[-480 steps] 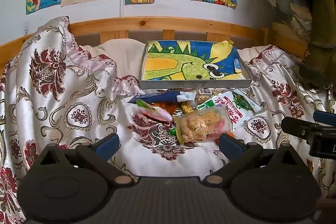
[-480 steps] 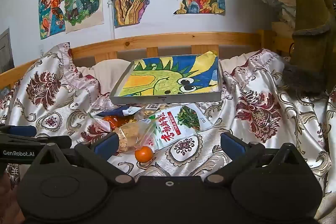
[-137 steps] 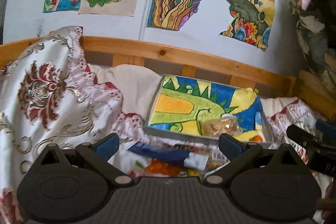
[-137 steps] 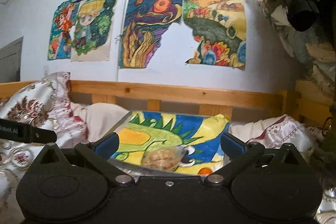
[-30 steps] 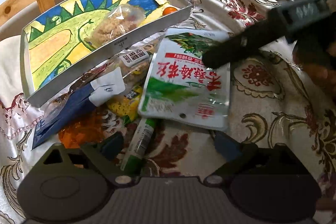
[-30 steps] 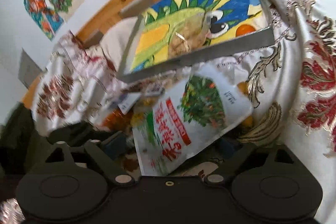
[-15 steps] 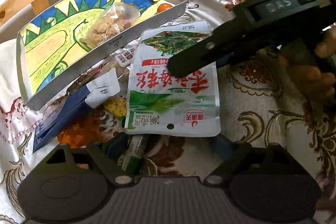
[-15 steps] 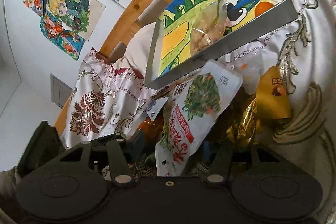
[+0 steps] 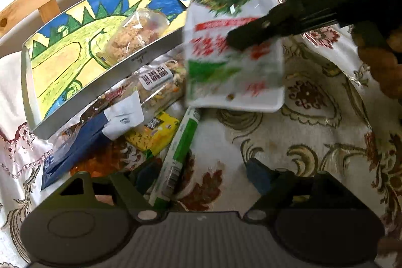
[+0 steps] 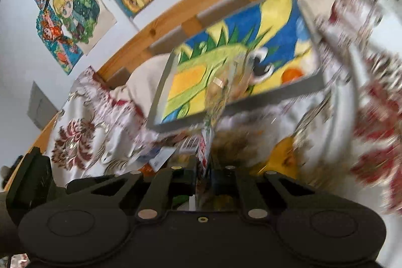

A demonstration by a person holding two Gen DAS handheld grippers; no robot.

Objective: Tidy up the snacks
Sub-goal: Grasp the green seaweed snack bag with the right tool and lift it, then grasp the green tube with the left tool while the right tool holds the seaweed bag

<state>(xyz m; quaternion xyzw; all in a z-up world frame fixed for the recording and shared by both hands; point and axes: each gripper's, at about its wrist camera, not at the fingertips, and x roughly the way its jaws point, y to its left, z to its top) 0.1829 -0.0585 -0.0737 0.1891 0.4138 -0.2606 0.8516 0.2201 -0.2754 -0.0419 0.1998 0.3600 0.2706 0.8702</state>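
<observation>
Pouch: flat white-and-green printed plastic snack pouch (image 9: 232, 47), upper centre of frame, above patterned satin bedspread (image 9: 314, 142).
Handling: probably light, floppy, slippery; best pinched at edge.
Right gripper (image 10: 204, 173): clamped on pouch.
Left gripper (image 9: 203, 173): closing round thin green stick pack (image 9: 179, 155), not yet pressing.

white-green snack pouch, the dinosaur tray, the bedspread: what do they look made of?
Snack pouch: thin printed plastic film, glossy; it hangs and bends from the right gripper. Tray: rigid grey walls, matte, probably cardboard or plastic; painted paper liner. Bedspread: satin-like woven fabric, shiny on folds.
</observation>
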